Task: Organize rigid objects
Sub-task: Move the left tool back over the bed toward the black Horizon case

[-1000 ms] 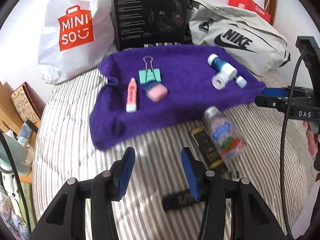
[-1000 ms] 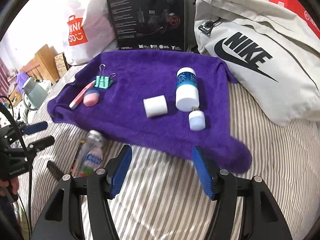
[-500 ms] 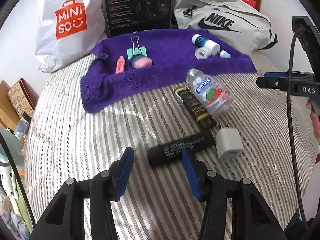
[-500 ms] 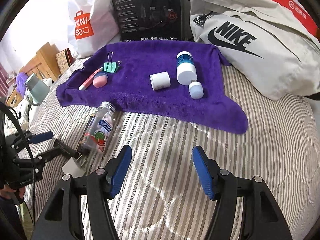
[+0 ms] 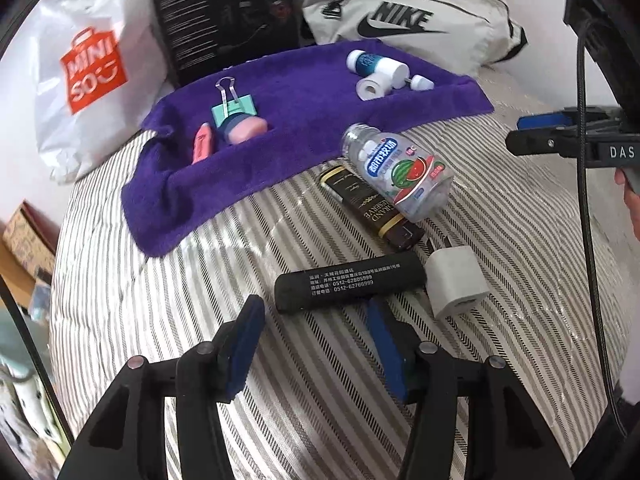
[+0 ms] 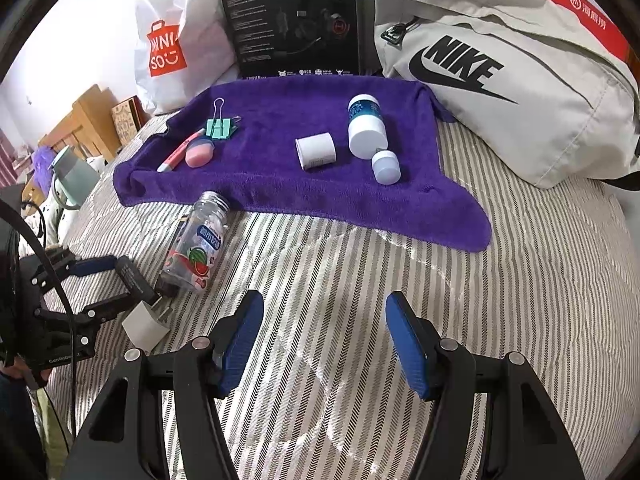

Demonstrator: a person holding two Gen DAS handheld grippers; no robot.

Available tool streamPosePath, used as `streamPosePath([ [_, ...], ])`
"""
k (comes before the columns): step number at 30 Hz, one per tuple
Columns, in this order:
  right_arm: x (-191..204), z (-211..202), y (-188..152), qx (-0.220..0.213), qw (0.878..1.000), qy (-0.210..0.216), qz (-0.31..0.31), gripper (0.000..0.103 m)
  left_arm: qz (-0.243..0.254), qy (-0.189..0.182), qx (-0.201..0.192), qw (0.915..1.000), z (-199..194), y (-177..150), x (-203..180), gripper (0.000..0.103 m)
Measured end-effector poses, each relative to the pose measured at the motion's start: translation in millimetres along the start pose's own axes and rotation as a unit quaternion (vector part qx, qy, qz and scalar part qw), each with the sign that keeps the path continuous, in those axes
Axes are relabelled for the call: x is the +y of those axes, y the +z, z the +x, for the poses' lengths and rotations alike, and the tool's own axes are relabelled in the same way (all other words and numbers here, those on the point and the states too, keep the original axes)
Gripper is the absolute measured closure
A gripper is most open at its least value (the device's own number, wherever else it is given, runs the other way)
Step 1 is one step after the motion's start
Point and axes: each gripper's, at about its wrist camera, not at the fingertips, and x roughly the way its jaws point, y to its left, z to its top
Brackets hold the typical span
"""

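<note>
Over the last second we drew our left gripper [image 5: 312,344] back, open and empty, until the black tube [image 5: 348,282] lay just beyond its fingers, near of the purple towel [image 5: 304,120], likely our next pickup, right gripper [image 6: 324,340] open too

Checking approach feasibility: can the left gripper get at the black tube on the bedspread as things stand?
Probably yes. The left gripper is open, and the black tube lies just ahead of its fingers with nothing between. The white charger touching the tube's right end might crowd that finger.
</note>
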Motion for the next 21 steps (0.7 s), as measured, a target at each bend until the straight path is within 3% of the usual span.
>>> streamPosePath([
  [4, -1, 4, -1, 0.005, 1.000, 0.000, 0.001, 0.040, 0.020, 0.009, 0.001, 0.9998, 1, 4, -4, 0.047],
  [7, 0, 6, -1, 0.007, 1.000, 0.003, -0.001, 0.040, 0.005, 0.006, 0.003, 1.0000, 1, 3, -2, 0.047],
  [12, 0, 7, -2, 0.008, 1.000, 0.014, 0.001, 0.040, -0.065, -0.013, 0.004, 0.9978, -3, -6, 6, 0.047],
  [18, 3, 8, -5, 0.010, 1.000, 0.028, -0.002, 0.040, -0.168, -0.041, -0.008, 0.9848, -7, -9, 19, 0.047],
  [21, 6, 10, -7, 0.012, 0.999, 0.038, -0.007, 0.040, -0.190, -0.037, -0.009, 0.9810, -2, -3, 23, 0.047],
])
